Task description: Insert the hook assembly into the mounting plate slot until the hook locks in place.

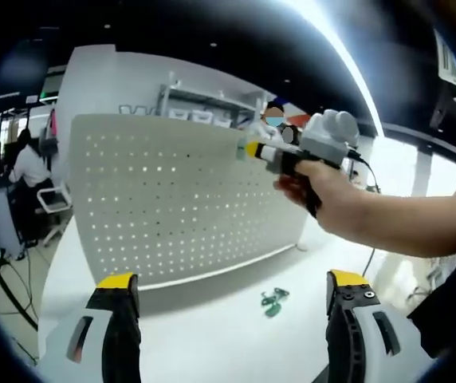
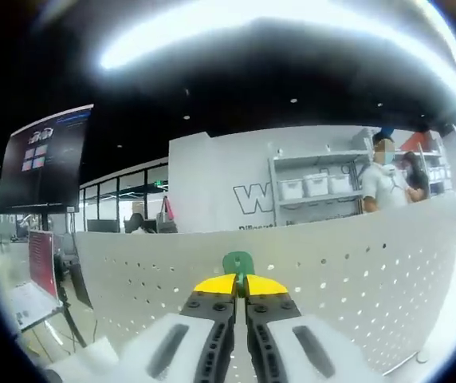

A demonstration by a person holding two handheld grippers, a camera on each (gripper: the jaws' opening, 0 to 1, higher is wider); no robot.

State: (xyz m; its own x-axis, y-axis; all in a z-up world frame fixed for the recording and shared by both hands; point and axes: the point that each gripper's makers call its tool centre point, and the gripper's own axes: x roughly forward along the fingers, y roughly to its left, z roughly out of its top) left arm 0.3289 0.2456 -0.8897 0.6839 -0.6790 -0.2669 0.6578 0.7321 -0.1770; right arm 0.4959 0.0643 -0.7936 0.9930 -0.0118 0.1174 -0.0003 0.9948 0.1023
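**Green hook held at the top edge of the pegboard**

In the left gripper view, a seated person is seen at the far left. The white perforated mounting plate is stood upright on the white table, its long axis running across the view. The left tool is held with its yellow-tipped jaws wide apart and nothing between them. A small green part is seen lying on the table between the jaws, just in front of the plate's lower edge. At the upper right, the right tool is gripped by a hand and is brought to the plate's top right corner, its tip pointing left.

In the right gripper view, a dark screen with unreadable writing is seen at the left. On the back wall a large letter "W" can be read; the smaller line below it is blurred. A shelf unit carries white bins whose contents cannot be told. The right tool is closed on a green hook, which points upward out of the jaw tips, at the plate's top edge. Whether it is touching the plate cannot be told.
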